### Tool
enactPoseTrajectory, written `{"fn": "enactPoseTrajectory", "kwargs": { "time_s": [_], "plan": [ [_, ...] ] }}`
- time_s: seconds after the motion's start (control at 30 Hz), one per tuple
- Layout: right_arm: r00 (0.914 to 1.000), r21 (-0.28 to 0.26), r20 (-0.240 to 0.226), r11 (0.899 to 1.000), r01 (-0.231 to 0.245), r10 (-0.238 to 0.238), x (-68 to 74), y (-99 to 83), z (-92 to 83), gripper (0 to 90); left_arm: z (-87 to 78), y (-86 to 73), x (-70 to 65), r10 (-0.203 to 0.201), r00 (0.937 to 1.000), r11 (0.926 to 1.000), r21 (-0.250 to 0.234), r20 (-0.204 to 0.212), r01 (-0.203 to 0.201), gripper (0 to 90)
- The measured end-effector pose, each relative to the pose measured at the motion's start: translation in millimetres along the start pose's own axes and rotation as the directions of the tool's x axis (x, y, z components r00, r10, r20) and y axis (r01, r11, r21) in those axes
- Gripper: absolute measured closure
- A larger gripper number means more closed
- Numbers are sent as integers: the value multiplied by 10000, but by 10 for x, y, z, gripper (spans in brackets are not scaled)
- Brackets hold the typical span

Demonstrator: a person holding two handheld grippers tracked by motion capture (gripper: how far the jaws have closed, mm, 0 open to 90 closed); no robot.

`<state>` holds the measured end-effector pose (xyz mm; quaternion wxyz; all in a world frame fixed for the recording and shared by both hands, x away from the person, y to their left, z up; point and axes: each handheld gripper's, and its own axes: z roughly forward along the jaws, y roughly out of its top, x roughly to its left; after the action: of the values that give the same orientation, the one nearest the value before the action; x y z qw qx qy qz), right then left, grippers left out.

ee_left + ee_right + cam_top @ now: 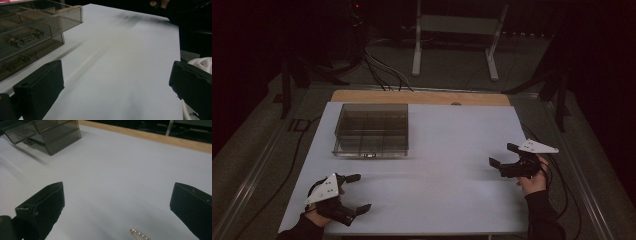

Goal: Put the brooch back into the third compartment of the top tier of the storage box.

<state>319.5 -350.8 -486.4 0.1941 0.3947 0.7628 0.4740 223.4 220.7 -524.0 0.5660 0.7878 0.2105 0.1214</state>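
Smoked clear plastic makes up the compartment box (371, 130) that sits on the white table (437, 165) in the high view, toward the far left of the sheet, with a small latch on its near wall. Beyond the white sheet a strip of bare wood (419, 97) runs along the table's far edge. The left tool (357, 192) hovers at the near left corner, its two jaws spread wide with nothing between them, a grey three-cornered plate on top and a hand (319, 207) behind it. The right tool (503, 156) is held near the right edge, jaws likewise parted and empty, pointing leftward across the table; a dark sleeve (542, 215) comes in below it. The two tools are well apart, and both are well apart from the box.

In the left gripper view, the left tool (116, 85) shows its black jaws at either side of the frame, released, with bare white table (120, 65) between them. The compartment box (37, 32) lies up and to the left, its divided cells and two small clear knobs visible through the wall. A tiny pale object (125, 17) lies far off on the sheet; it is too small to tell what it is.

In the right gripper view, the right tool (117, 202) is open as well, jaws wide over the table (120, 165). A small gold-coloured pin (139, 234) lies on the sheet between and just ahead of the jaws, touched by neither. The compartment box (45, 135) sits at the upper left, and the wooden strip (155, 138) crosses the top.
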Motion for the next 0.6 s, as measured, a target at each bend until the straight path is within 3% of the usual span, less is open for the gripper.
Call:
{"fn": "enactPoseTrajectory", "kwargs": {
  "time_s": [0.4, 0.57, 0.6],
  "plan": [
    [9965, 682, 371, 9947, -772, 748, -185, -169, 115, 0, -1, 1, 0, -10, 10000, 10000, -14, 16, 10, 6],
    [9919, 1377, 535, 9829, -1219, 1155, -249, -235, 195, 91, -1, 0, 0, -24, 10000, 10000, -16, 19, 24, 6],
    [9926, 1487, 609, 9823, -1135, 1055, -258, -245, 209, 117, 0, -1, 0, -20, 10000, 10000, -10, 23, 20, 6]
  ]
}}
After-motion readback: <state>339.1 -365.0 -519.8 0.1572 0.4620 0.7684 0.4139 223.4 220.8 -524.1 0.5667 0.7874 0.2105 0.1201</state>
